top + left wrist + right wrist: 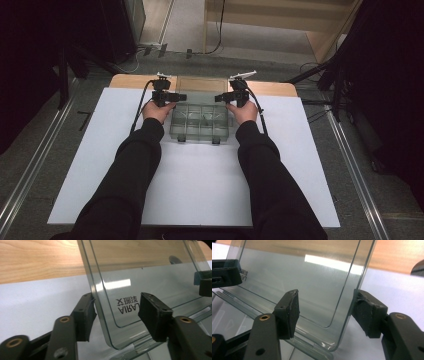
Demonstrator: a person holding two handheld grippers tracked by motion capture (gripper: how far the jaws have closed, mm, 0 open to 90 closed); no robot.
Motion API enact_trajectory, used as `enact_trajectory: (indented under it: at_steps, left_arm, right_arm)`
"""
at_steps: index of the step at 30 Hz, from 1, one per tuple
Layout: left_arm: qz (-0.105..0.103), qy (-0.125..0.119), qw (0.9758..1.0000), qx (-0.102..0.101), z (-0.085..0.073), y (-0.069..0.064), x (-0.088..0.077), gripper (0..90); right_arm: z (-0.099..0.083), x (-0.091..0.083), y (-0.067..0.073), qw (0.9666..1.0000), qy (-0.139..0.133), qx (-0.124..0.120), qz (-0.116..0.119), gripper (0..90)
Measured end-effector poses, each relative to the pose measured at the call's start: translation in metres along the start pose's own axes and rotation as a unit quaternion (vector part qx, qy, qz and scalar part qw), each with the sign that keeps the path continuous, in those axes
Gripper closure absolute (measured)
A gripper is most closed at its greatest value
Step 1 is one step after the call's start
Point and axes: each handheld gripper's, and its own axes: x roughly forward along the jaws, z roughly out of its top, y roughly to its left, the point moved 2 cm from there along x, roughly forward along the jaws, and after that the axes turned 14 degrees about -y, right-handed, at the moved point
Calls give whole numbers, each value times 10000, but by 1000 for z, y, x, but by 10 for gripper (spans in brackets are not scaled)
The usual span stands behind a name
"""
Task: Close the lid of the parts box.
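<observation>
Clear box (201,122) sitting mid-table, lid (140,272) standing raised. Left gripper (116,315) and right gripper (328,312) straddling lid's side edges — jaws apart, not clamping. Lid swing — remaining.

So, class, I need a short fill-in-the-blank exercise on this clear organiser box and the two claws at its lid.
1. The clear box has its lid standing ____.
2. The box rests on a ____ sheet.
3. The left claw has one side edge of the ____ between its jaws, and the right claw has the other.
4. The person's sleeves are ____.

Missing words: open; white; lid; black
</observation>
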Motion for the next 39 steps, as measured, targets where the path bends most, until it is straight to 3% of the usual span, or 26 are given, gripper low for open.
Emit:
enact_trajectory:
  at_steps: [4, 10, 14, 25, 32, 39]
  left_arm:
    - [-61, -37, 10000, 17, 3, 1, -3, 534]
    - [-196, -166, 9995, -188, 7, 2, -7, 510]
    - [-165, -220, 9996, 9, 10, -1, -10, 509]
    - [-376, -260, 9989, 87, 16, -3, -21, 510]
    - [-377, -246, 9987, 243, 18, -7, -26, 510]
    - [-434, -263, 9984, 256, 20, -8, -31, 509]
  right_arm:
    - [4, 0, 1, 9999, -26, -105, -18, 415]
    - [13, -5, 3, 9997, -163, -187, 49, 426]
    - [14, -10, 4, 9994, -199, -236, 127, 424]
    - [17, -23, 8, 9984, -380, -262, 315, 432]
    - [20, -31, 12, 9976, -485, -314, 374, 433]
    - [22, -38, 16, 9969, -528, -415, 412, 431]
